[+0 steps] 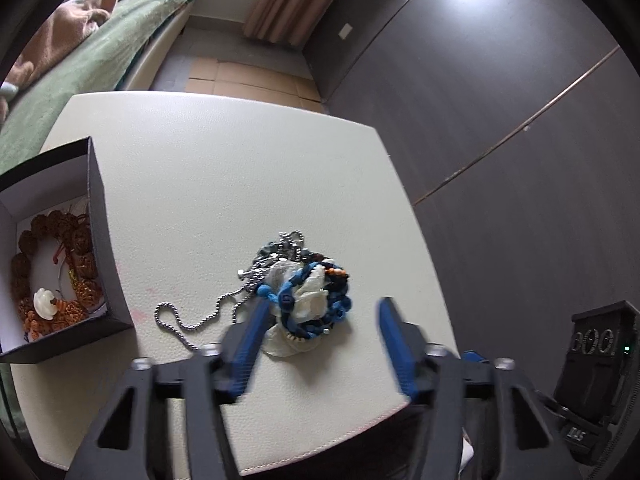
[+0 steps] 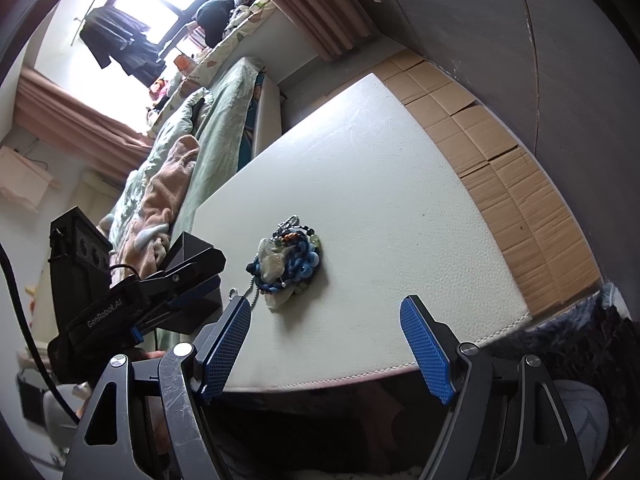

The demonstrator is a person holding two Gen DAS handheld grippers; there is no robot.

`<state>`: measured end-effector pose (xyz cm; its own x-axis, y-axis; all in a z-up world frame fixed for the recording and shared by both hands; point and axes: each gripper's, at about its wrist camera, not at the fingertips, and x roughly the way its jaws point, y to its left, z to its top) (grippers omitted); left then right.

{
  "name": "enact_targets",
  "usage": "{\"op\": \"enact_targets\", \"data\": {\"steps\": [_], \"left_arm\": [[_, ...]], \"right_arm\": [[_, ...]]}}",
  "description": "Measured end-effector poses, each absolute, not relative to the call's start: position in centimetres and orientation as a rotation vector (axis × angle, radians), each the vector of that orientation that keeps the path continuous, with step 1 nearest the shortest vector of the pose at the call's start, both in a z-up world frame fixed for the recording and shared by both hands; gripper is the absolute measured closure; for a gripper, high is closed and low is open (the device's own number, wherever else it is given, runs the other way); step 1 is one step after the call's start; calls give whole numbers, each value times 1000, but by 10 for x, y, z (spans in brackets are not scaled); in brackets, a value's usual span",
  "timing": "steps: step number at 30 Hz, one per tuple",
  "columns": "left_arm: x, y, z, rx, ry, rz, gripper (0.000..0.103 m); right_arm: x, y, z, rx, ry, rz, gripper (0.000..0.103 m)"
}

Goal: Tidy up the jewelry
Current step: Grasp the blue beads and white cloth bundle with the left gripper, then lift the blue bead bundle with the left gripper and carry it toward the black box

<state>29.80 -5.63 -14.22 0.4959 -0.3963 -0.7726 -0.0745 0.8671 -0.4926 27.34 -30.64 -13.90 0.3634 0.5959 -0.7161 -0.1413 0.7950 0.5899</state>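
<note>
A tangled pile of jewelry (image 1: 304,288) lies on the white table (image 1: 224,168): blue bead strands, dark beads, a pale translucent piece and a silver ball chain (image 1: 188,322) trailing left. My left gripper (image 1: 320,312) is open, its fingers either side of the pile's near edge, just above it. A dark open box (image 1: 96,216) at the left holds brown bead bracelets (image 1: 52,264) and a white pendant. In the right wrist view the pile (image 2: 288,262) sits mid-table; my right gripper (image 2: 326,312) is open and empty near the front edge, and the left gripper (image 2: 176,280) shows at the left.
A bed (image 1: 80,52) with green bedding and a pink blanket stands beyond the table's left side. A dark panelled wall (image 1: 500,100) runs along the right. Flattened cardboard (image 2: 500,168) covers the floor past the table's far edge. Part of the right gripper body (image 1: 596,360) shows at the right.
</note>
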Motion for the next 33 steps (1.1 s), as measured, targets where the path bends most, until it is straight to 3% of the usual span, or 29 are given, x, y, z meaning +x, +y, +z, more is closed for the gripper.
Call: {"op": "enact_targets", "data": {"steps": [1, 2, 11, 13, 16, 33], "left_arm": [[299, -56, -146, -520, 1056, -198, 72], [299, -54, -150, -530, 1064, -195, 75], [308, -54, -165, -492, 1064, -124, 76], [311, -53, -171, -494, 1067, -115, 88], [312, -50, -178, -507, 1071, -104, 93], [283, -35, -92, -496, 891, -230, 94]], "right_arm": [[274, -307, -139, 475, 1104, 497, 25], [274, -308, -138, 476, 1102, 495, 25], [274, -314, -142, 478, 1106, 481, 25], [274, -314, -143, 481, 1111, 477, 25], [274, -315, -144, 481, 1112, 478, 25], [288, -283, -145, 485, 1143, 538, 25]]}}
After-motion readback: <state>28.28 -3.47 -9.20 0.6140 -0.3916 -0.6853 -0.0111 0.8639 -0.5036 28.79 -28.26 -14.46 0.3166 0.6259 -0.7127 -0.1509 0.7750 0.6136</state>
